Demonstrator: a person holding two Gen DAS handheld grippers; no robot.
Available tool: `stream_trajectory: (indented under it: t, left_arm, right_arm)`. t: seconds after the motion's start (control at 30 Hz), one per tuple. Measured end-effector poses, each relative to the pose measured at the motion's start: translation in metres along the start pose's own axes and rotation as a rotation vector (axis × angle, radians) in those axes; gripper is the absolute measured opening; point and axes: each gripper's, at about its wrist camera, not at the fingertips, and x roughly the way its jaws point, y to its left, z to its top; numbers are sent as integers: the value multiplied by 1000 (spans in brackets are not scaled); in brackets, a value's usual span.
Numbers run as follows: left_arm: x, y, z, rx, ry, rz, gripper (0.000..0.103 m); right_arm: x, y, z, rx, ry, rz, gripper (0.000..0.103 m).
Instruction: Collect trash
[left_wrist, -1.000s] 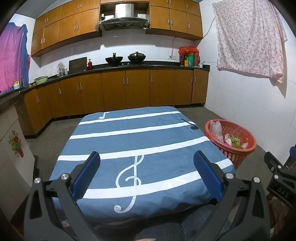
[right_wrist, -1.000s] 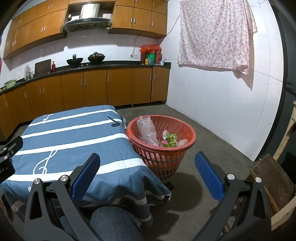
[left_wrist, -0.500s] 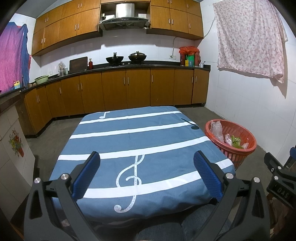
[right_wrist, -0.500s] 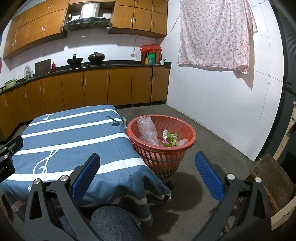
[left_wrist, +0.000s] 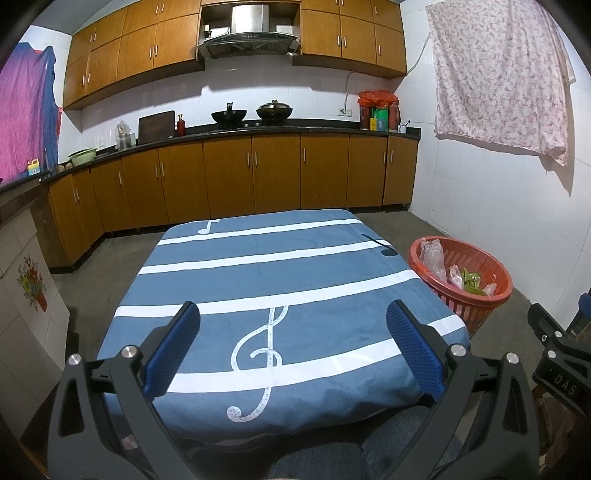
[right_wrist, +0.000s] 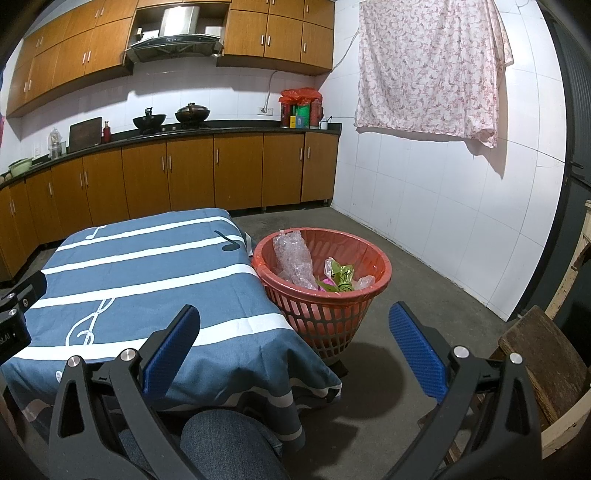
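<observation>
Nothing has shifted over the last second: left gripper (left_wrist: 293, 345) and right gripper (right_wrist: 294, 347) hang released and empty, the trash (right_wrist: 314, 271) lies in the red basket (right_wrist: 373, 295) at one o'clock, so collection looks finished.

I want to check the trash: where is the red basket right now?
The red basket stands on the floor against the right edge of the blue-clothed table, centre of the right wrist view, far right in the left wrist view.
</observation>
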Motion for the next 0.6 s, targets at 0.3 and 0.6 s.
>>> stream_trajectory:
  t: [0.3, 0.6]
  left_arm:
    - [0, 0, -2, 1, 1, 6, 99]
    - [0, 1, 0, -9, 5, 4, 99]
  right_arm:
    - [0, 0, 1, 0, 0, 0, 101]
    - [0, -1, 0, 0, 2, 1, 101]
